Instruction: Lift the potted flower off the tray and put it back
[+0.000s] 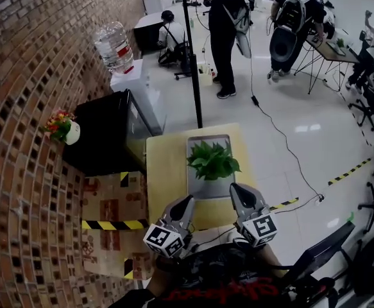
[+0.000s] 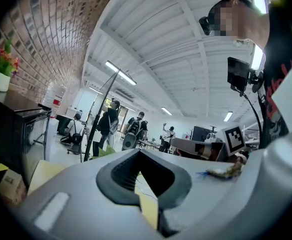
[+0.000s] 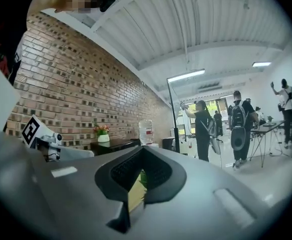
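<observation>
A leafy green potted plant (image 1: 212, 160) stands on a grey tray (image 1: 203, 188) on a small yellow table (image 1: 164, 172). Both grippers hover side by side at the table's near edge, short of the tray, touching nothing. My left gripper (image 1: 188, 201) has its jaws together with nothing between them, and its own view shows the same closed tips (image 2: 138, 151). My right gripper (image 1: 237, 188) is likewise shut and empty (image 3: 143, 149). A sliver of green leaf (image 3: 142, 177) shows through the gap behind the right jaws. The pot itself is hidden under the leaves.
A black cabinet (image 1: 103, 133) beside the brick wall carries a small white pot of red flowers (image 1: 62, 127). A cardboard box with hazard tape (image 1: 113, 217) sits left of the table. A black pole (image 1: 192, 56) and a water bottle (image 1: 115, 45) stand beyond; several people work further back.
</observation>
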{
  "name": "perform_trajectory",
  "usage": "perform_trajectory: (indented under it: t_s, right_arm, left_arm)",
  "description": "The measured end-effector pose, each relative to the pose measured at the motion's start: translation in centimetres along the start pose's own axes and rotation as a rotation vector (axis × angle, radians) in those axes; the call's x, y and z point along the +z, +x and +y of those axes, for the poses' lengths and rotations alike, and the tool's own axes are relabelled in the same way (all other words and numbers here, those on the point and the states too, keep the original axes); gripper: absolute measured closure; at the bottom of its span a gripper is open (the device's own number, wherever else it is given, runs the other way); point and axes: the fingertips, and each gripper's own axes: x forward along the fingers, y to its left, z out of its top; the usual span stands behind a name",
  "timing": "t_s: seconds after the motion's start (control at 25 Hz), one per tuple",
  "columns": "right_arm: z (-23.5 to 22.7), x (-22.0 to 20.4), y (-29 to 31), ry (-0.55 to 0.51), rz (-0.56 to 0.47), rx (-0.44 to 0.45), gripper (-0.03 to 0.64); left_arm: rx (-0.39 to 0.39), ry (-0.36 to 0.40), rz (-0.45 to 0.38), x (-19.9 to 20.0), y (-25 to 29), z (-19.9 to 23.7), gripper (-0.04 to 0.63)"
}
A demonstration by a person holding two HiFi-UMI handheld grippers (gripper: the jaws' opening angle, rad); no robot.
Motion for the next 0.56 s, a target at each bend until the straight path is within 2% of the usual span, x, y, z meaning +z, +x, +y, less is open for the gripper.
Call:
perform_trajectory:
  t_s: [0.24,0.4,0.56]
  right_arm:
    - [-0.2,-0.2,0.3,-0.014,-0.004,0.033,0.617]
    - [-0.7,0.0,1.9,-0.025,0.022,0.065,0.617]
    - [-0.4,-1.6,2.4,-0.05,0.065,0.071,0.617]
  left_arm:
    - [-0.041,0.011,-0.02,1.3,0.8,-1.3,0.594]
    - [-0.023,0.02,-0.05,1.8,1.6,-1.5,0.594]
    - [-0.01,0.01,-0.054,0.7,1.2,-1.4,0.594]
